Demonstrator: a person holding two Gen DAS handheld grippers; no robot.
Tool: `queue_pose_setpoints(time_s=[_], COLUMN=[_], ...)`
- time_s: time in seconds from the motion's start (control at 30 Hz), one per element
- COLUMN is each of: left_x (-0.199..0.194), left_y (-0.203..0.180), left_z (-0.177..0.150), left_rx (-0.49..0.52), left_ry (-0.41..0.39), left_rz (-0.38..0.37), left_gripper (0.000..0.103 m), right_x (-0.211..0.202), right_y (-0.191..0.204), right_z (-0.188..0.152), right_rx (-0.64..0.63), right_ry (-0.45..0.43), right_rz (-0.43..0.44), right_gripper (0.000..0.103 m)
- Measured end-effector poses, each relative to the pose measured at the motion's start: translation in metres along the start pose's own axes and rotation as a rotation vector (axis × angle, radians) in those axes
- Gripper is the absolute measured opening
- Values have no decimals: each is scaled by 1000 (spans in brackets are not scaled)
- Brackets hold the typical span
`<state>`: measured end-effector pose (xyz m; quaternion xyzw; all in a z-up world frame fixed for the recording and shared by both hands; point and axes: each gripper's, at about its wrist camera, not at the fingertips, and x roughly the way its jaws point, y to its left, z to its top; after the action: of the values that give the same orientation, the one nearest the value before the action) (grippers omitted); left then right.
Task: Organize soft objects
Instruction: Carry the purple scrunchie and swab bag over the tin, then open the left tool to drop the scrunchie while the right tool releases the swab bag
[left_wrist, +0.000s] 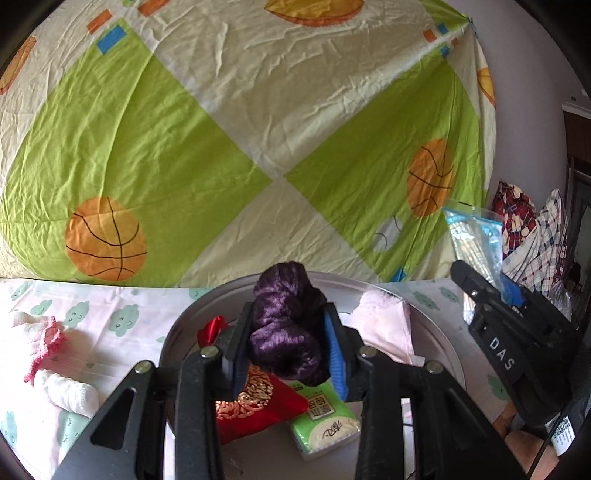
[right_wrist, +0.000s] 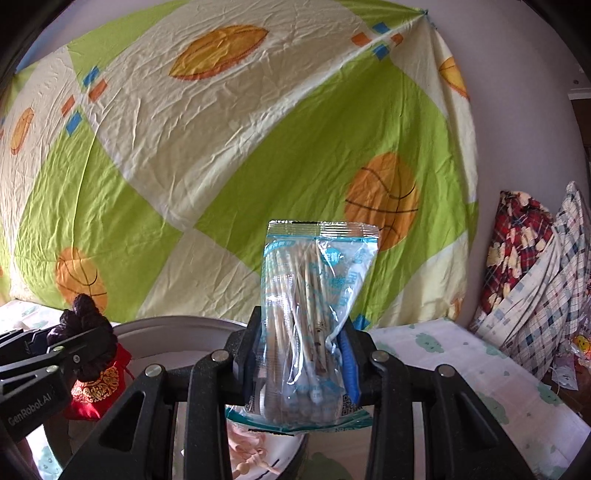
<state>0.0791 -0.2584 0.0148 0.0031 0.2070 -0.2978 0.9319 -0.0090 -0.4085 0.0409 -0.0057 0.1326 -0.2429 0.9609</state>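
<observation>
The left gripper (left_wrist: 288, 332) points slightly downward with its jaws clamped on a bunched purple knitted scrunchie (left_wrist: 286, 325), held over the round grey metal tray (left_wrist: 436, 332), while the right gripper (right_wrist: 303, 354) at its three o'clock is clamped on an upright clear plastic bag of cotton swabs (right_wrist: 314, 314) above the same tray. The scrunchie and fingers hide much of the tray's middle, and its near edge is cut off. In the tray lie a red embroidered pouch (left_wrist: 255, 410) at six o'clock, a green tissue pack (left_wrist: 325, 421) beside it, and a pale pink cloth (left_wrist: 384, 325) at two o'clock.
</observation>
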Motion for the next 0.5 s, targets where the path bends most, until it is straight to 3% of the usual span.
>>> queue_pose_setpoints(time_s=[0.5], left_x=[16], left_y=[4], left_z=[-6], left_rx=[6], left_ry=[59], left_rz=[38], left_gripper=[34], right_x=[21], right_y=[27], right_z=[-16], right_rx=[-78], right_ry=[110], right_rz=[94], right_gripper=[39])
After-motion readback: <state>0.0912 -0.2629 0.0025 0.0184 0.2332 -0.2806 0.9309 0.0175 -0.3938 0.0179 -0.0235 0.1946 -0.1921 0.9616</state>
